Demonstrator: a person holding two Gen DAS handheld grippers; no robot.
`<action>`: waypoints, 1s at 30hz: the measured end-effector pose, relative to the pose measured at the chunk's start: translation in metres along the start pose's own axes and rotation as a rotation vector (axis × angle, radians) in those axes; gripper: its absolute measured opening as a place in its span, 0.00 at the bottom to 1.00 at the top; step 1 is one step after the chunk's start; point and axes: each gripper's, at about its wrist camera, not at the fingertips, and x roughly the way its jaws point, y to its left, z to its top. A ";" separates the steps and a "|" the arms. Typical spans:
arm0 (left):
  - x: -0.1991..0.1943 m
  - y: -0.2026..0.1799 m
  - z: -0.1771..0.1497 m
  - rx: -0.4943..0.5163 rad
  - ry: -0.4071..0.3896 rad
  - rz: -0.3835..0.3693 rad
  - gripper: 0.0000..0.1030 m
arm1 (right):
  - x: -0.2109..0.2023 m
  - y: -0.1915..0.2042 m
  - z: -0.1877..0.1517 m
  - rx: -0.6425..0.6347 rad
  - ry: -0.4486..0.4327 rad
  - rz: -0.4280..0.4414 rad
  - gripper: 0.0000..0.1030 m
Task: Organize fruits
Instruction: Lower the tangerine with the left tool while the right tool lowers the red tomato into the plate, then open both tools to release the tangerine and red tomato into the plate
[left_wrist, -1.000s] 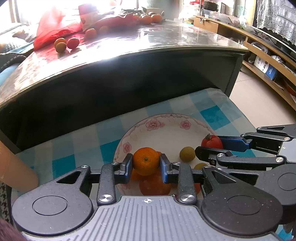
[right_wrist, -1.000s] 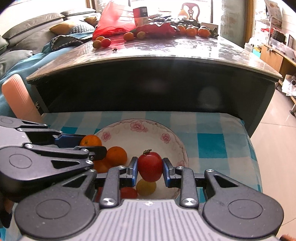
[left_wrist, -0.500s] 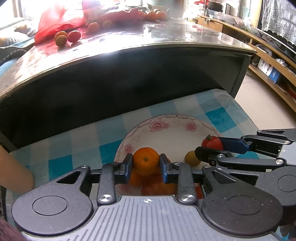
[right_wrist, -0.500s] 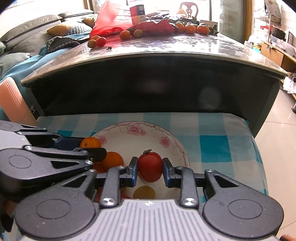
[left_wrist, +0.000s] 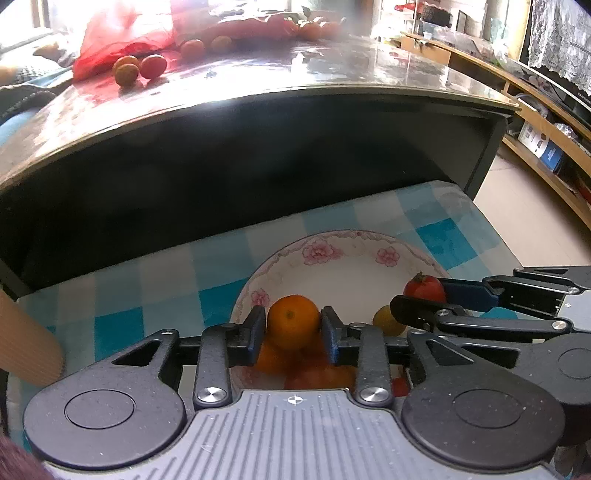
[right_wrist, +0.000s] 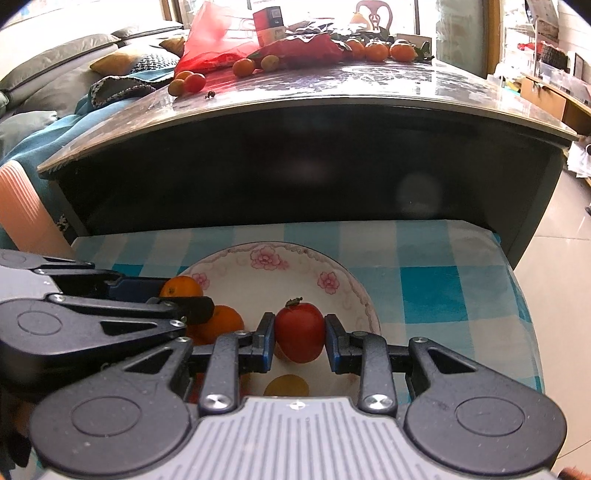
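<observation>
my left gripper (left_wrist: 293, 328) has the orange (left_wrist: 293, 320) between its blue pads, jaws just easing apart; a slim gap shows on the right, so i read it as let go. it sits straight ahead of the tool, over the other oranges in the bowl (left_wrist: 343, 251). my right gripper (right_wrist: 299, 338) clamps the tomato (right_wrist: 300, 331), dead ahead above the bowl's right half, so each fruit drops straight down. orange is dimpled and round, tomato glossy and smooth, bowl glazed with pink flowers, on a checked cloth (right_wrist: 436, 291).
</observation>
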 end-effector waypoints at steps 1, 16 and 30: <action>0.000 0.000 0.000 -0.002 -0.001 0.000 0.42 | 0.000 -0.001 0.000 0.004 0.000 0.002 0.43; -0.015 0.007 0.006 -0.028 -0.035 0.007 0.54 | -0.009 -0.007 0.005 0.082 -0.020 0.059 0.44; -0.030 -0.003 0.002 0.001 -0.042 0.012 0.71 | -0.020 -0.011 0.007 0.115 -0.017 0.024 0.44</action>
